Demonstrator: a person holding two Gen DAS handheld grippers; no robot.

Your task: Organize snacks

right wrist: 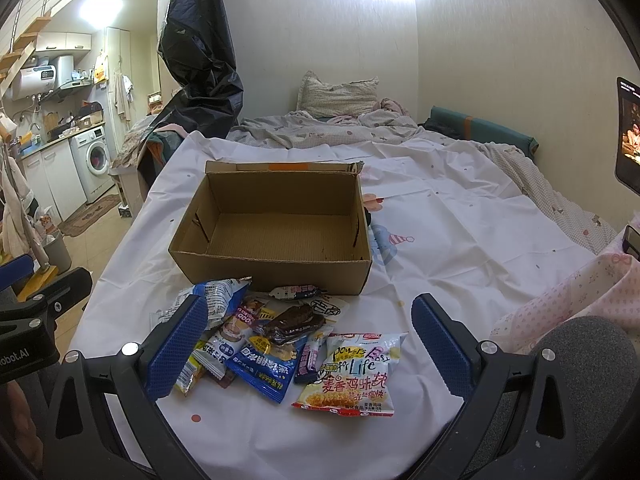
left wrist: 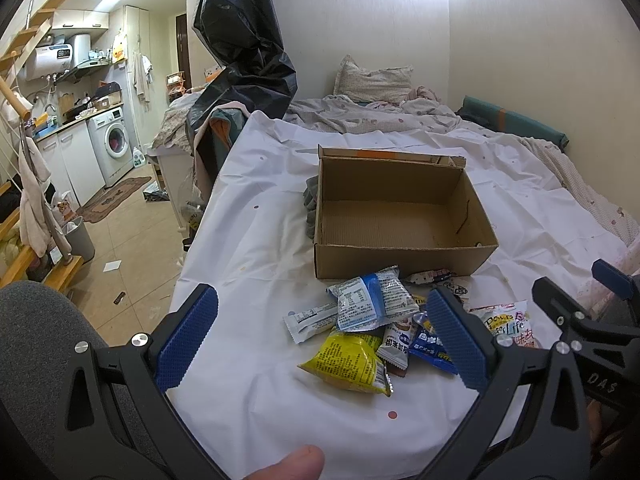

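An open, empty cardboard box (left wrist: 400,216) (right wrist: 276,232) sits on the white sheet. A pile of snack packets lies in front of it: a yellow packet (left wrist: 348,362), a blue-and-white packet (left wrist: 372,300), a dark blue packet (right wrist: 266,364), a brown chocolate bar (right wrist: 294,322) and a white "Life" chip bag (right wrist: 352,372) (left wrist: 510,322). My left gripper (left wrist: 320,336) is open above the pile's near side. My right gripper (right wrist: 310,344) is open, with the pile between its fingers. Neither holds anything.
The sheet covers a bed with a rumpled duvet (right wrist: 320,128) and pillow (right wrist: 340,94) at the back. A black plastic bag (left wrist: 240,52) hangs at the left. The bed's left edge drops to a tiled floor (left wrist: 132,248). A phone screen (right wrist: 628,136) stands at the right.
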